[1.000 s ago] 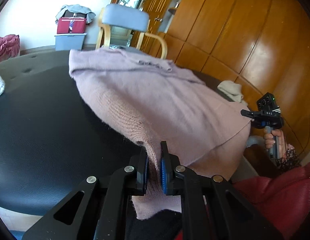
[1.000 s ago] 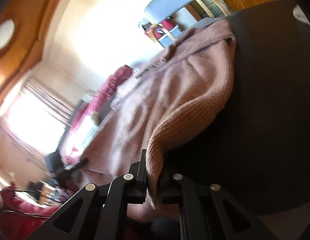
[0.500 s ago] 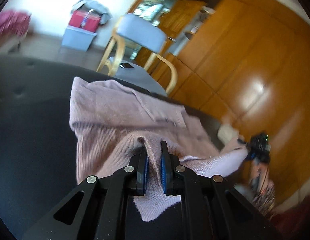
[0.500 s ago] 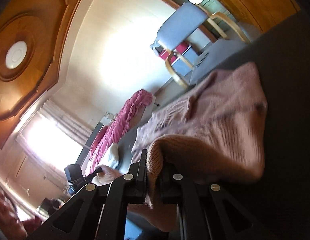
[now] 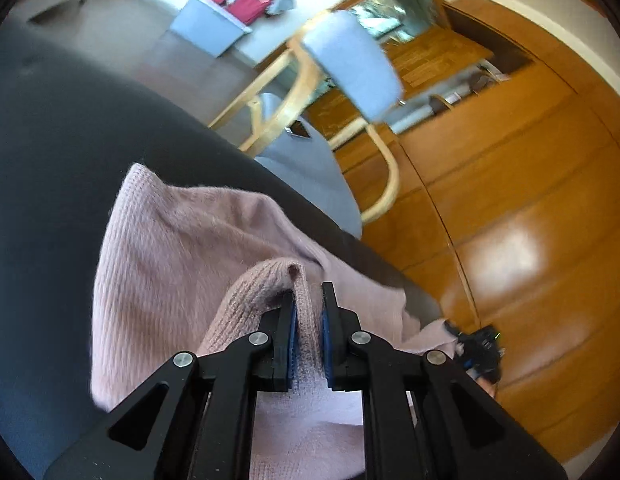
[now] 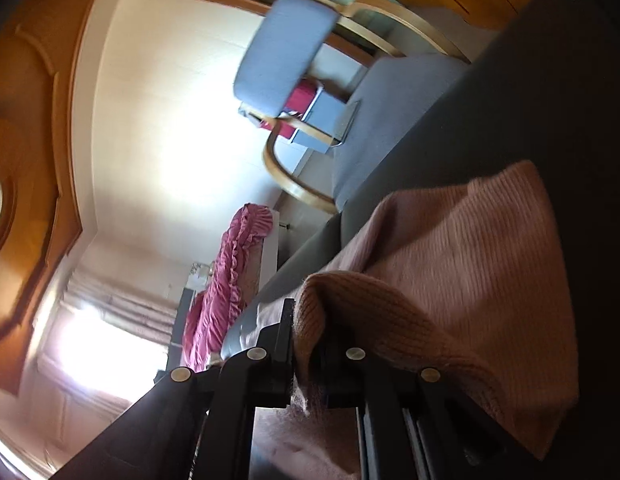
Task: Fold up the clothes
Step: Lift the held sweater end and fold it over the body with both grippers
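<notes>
Inspector A: Left wrist view?
Inspector B: Left gripper [image 5: 308,312] fingers pinch a ribbed fold of the pink knit sweater [image 5: 170,272], lying on the smooth dark worktop [image 5: 58,152].
Inspector A: Right wrist view?
Inspector B: Right gripper [image 6: 308,336] fingers clamp the sweater's [image 6: 462,264] ribbed hem.

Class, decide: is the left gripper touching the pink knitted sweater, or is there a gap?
Touching. The left wrist view shows the left gripper with both blue pads pressed on a pinched fold of the pink knitted sweater.

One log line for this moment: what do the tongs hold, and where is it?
left tongs: shut on sweater | right tongs: shut on sweater | sweater: partly on dark surface
</notes>
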